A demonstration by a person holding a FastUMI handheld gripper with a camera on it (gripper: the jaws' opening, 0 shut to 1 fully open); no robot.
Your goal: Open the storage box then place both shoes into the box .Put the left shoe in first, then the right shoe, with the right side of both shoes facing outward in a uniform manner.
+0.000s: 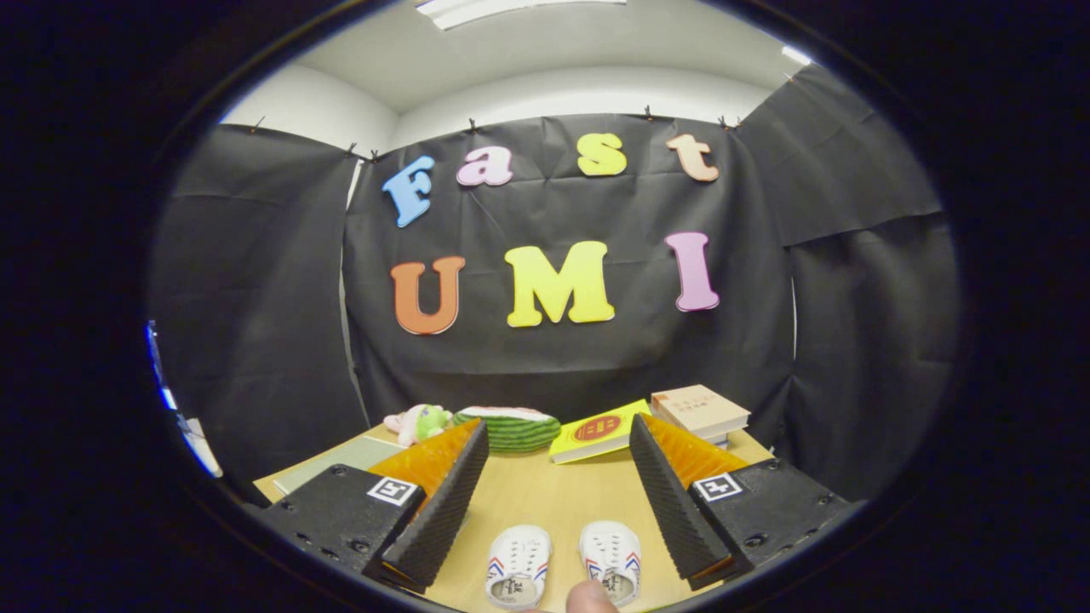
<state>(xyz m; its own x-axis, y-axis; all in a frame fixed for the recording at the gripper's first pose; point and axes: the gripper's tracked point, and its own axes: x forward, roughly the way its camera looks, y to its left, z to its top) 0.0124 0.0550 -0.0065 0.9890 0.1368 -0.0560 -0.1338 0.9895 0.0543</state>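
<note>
Two small white shoes with red and blue side stripes stand side by side on the wooden table (545, 498), toes pointing away from me. The left shoe (517, 564) and the right shoe (610, 560) both lie low between my fingers. My gripper (558, 443) is open, its fingers spread wide above the table with nothing between them. A fingertip of a person (590, 598) touches the near end of the right shoe.
At the table's far edge lie a pink and green plush toy (416, 422), a green striped cushion (508, 427), a yellow book (596, 432) and a beige box-like book (700, 411). A grey-green mat (341, 461) lies at the left.
</note>
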